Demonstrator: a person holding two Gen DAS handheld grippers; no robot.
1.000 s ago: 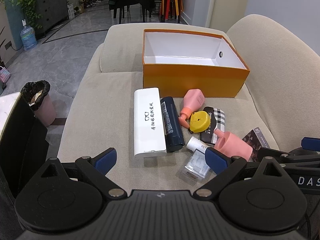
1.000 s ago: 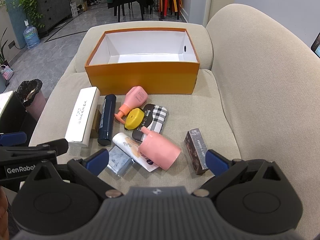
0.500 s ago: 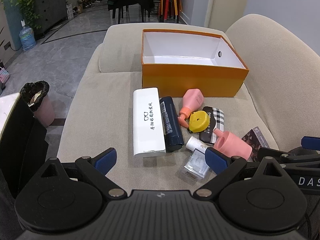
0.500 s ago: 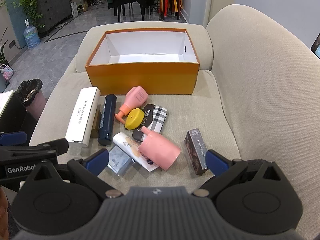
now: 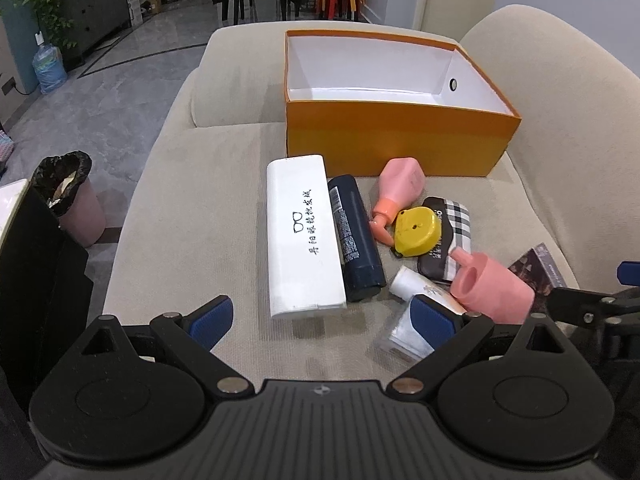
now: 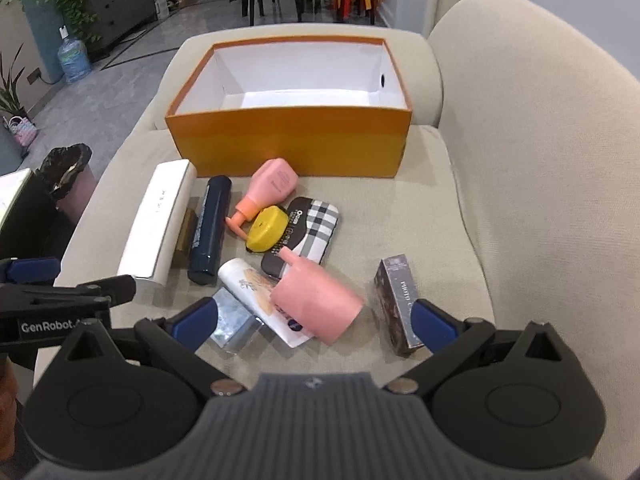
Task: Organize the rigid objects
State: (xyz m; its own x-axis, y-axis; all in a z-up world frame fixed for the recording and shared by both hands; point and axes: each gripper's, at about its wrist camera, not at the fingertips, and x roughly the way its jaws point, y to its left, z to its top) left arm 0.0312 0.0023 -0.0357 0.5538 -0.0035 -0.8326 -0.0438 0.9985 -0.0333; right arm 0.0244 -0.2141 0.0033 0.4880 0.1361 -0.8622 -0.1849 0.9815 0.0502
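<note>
While both grippers, left gripper (image 5: 320, 316) and right gripper (image 6: 312, 318), hover spread wide and empty, nothing sits in the orange box (image 6: 288, 146); next comes closing on the pink cup (image 6: 316, 306).

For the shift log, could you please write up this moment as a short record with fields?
surface: beige sofa seat
container: orange box, open, nothing seen inside
loose items: white case, dark blue bottle, pink pump bottle, yellow tape measure, plaid case, pink cup lying on its side, dark carton
left tongs: open, empty
right tongs: open, empty
</note>
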